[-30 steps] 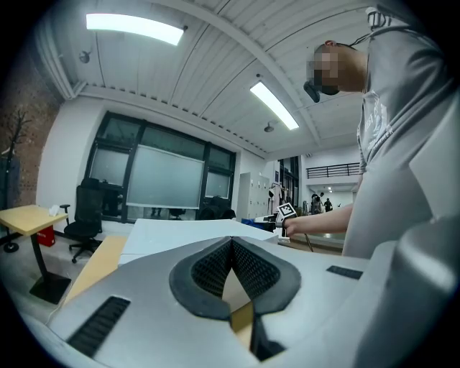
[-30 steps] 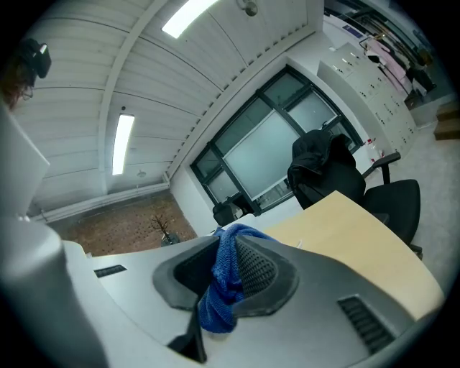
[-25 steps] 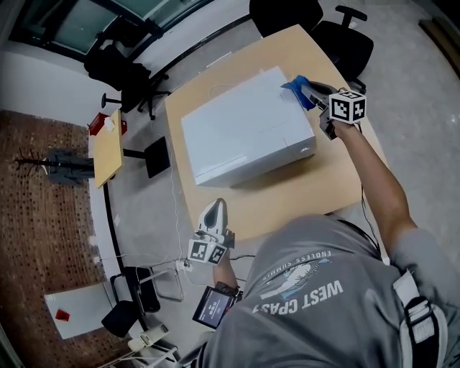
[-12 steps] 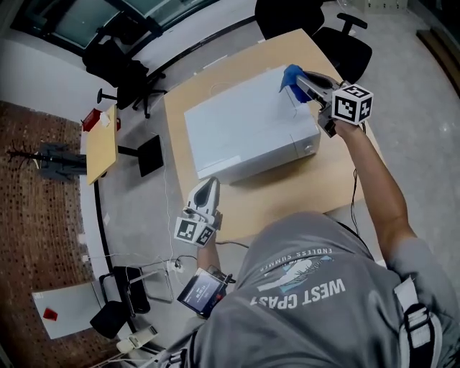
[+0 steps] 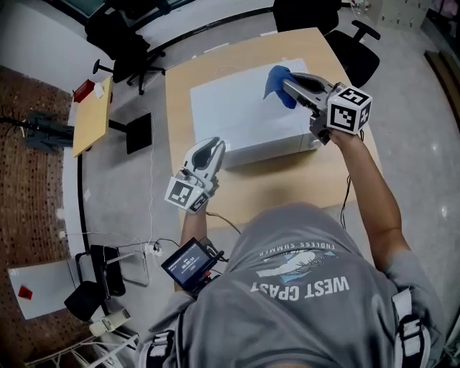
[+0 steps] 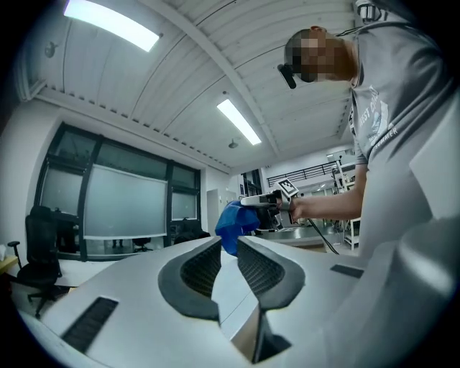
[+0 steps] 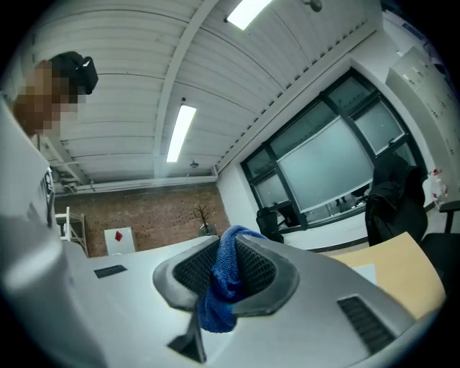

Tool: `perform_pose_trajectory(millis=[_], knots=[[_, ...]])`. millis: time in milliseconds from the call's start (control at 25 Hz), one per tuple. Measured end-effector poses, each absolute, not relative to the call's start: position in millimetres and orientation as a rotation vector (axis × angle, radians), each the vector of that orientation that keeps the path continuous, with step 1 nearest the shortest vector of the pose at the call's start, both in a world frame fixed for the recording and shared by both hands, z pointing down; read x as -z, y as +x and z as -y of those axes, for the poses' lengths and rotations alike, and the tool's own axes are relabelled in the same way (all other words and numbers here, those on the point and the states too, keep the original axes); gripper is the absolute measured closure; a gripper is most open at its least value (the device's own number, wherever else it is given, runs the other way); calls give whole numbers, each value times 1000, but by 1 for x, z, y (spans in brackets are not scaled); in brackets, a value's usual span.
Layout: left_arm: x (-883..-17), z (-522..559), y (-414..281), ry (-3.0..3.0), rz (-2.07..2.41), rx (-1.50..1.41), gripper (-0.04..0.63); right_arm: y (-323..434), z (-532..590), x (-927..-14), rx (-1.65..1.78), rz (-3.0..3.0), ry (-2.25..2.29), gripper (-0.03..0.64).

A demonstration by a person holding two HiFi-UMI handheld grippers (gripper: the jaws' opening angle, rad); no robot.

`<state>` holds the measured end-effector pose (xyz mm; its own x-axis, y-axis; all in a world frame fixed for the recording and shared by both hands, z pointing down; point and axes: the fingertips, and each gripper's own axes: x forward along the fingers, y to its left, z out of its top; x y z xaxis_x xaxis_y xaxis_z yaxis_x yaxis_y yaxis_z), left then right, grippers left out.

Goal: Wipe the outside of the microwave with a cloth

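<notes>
The white microwave (image 5: 237, 108) sits on a wooden table (image 5: 316, 176). My right gripper (image 5: 286, 85) is above its top right part, shut on a blue cloth (image 5: 275, 79) that hangs from the jaws. In the right gripper view the cloth (image 7: 223, 280) is bunched between the pads of the right gripper (image 7: 228, 243). My left gripper (image 5: 214, 144) is at the microwave's front left corner, shut with nothing in it. The left gripper (image 6: 228, 241) points level at the cloth (image 6: 233, 219) held across from it.
Black office chairs stand behind the table (image 5: 327, 21) and at the far left (image 5: 118, 39). A small wooden side table (image 5: 90, 126) is on the left. A small screen device (image 5: 188, 262) hangs at the person's waist, and cables run over the floor (image 5: 154, 215).
The right gripper has carried the cloth up and left, from the microwave's right edge to above its top. The left gripper has risen from below the table edge to the microwave's front left corner.
</notes>
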<state>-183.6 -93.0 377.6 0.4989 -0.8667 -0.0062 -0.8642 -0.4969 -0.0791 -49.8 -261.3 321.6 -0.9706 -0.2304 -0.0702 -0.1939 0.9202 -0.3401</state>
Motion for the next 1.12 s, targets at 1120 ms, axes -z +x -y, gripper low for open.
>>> perform_pose_trajectory(millis=[1120], knots=[[-362, 123, -225, -2523, -1379, 318, 332, -259, 70, -332, 86, -3498, 677, 540]])
